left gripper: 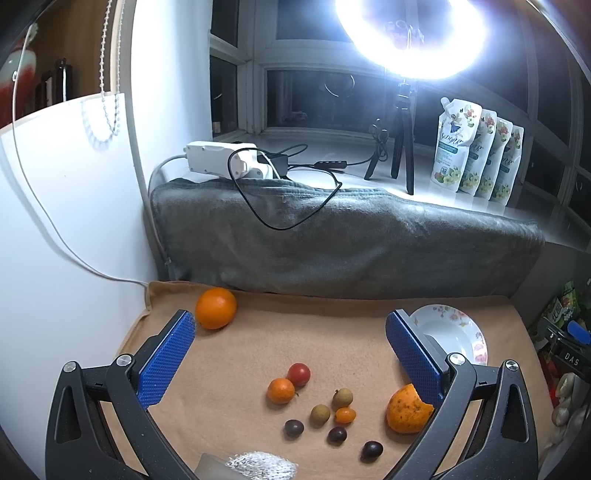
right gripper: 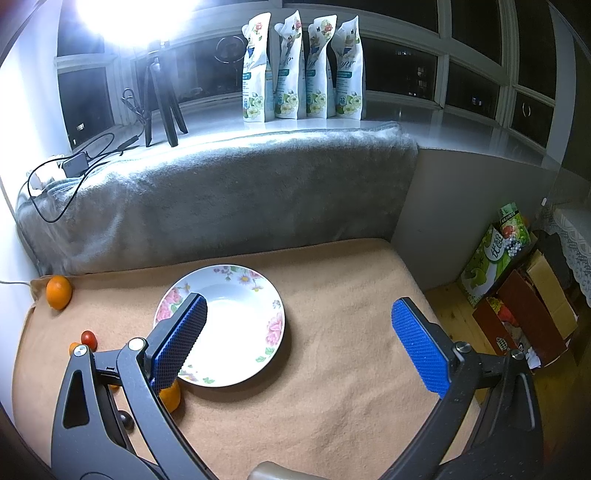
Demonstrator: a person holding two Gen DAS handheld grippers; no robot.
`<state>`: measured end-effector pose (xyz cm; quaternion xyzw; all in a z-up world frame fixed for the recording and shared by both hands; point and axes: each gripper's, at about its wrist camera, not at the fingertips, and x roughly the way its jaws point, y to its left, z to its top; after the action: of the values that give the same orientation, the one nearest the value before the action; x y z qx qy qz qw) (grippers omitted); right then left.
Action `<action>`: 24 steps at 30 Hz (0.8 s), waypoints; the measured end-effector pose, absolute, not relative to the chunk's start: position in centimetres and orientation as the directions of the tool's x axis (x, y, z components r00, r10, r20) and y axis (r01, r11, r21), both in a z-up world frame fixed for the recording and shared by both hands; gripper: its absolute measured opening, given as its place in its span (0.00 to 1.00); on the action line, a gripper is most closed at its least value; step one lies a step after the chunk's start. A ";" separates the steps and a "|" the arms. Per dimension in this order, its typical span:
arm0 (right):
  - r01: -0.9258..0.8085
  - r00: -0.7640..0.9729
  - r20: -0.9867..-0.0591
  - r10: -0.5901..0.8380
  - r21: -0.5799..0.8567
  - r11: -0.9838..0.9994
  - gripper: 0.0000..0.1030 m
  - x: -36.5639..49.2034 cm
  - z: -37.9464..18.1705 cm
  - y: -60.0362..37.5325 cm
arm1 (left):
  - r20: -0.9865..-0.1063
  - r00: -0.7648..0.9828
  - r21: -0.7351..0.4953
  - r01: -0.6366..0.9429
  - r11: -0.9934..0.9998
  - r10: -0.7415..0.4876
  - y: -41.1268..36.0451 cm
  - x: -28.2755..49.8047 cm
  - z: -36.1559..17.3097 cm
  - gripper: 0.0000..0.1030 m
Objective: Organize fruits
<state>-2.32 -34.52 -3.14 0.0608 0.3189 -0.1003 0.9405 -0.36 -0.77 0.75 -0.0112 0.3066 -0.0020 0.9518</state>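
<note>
- White floral-rimmed ceramic plate point(right gripper: 236, 325) holds nothing, lying behind the right gripper point(right gripper: 299, 343)'s left jaw.
- Left gripper point(left gripper: 291, 354): jaws apart; small fruits point(left gripper: 319, 410) between them.
- Right jaws apart.

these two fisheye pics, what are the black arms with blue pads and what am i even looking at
Those are two hand-held grippers, one in each of a person's hands. Each carries its own camera looking forward along its two blue-padded fingers, so each picture is one gripper's own view.

The left gripper is open and holds nothing. Below it, on a tan cloth, lie small fruits: a cherry tomato, a small mandarin, a few brownish and dark round ones, and an orange beside its right finger. Another orange sits at the far left corner.

The right gripper is open too, also holding nothing, above a flowered plate with nothing on it.

Behind: a grey blanket, four pouches and a bright ring light.
</note>
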 end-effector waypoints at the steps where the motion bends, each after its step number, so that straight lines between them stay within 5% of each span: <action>1: 0.228 0.777 -0.611 -0.151 0.051 0.972 0.99 -2.4 -3.1 -34.5 | -0.585 0.811 -0.024 -0.003 1.000 -0.011 -0.7 -0.3 0.7 0.99; 24: 0.216 0.775 -0.615 -0.149 0.037 0.976 0.99 -1.7 -3.1 -34.1 | -0.612 0.790 -0.039 0.013 0.999 -0.034 -0.7 0.0 -0.1 0.99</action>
<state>-1.73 -34.12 -3.06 0.0526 0.3213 -0.0970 0.9405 -0.02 -0.70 -0.12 -0.0165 0.3236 -0.0123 0.9460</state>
